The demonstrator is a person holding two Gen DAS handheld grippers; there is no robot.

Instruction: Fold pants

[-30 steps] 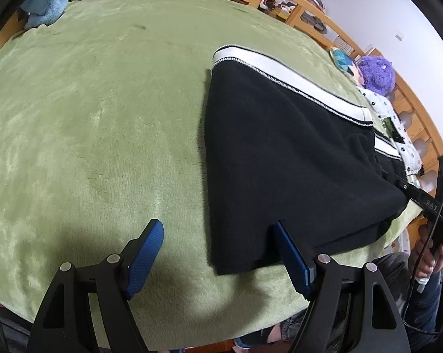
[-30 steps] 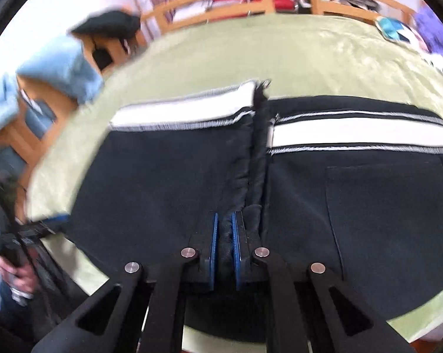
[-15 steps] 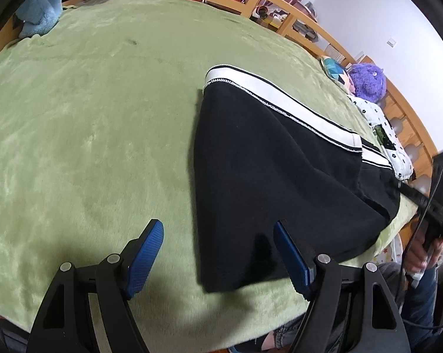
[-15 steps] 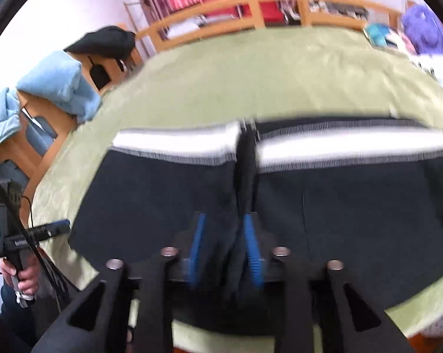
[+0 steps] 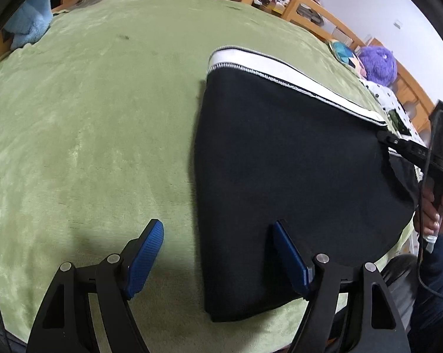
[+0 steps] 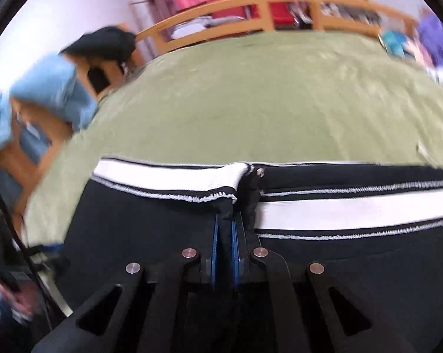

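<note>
The green blanket (image 5: 89, 117) carries my black pants (image 5: 280, 161), lying near its right edge. My right gripper (image 6: 225, 235) pinches their centre seam, starting the fold; my left gripper (image 5: 218, 241), spread empty, should next take the near hem.

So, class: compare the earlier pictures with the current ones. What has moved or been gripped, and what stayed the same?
The right gripper loosened briefly, then clamped again on the pants, now nearer the white waistband. In the left wrist view the pants' near edge has slid further between the open fingers of the left gripper. Unchanged: the left gripper stays open, holding nothing, and the pants still lie on the green blanket.
</note>
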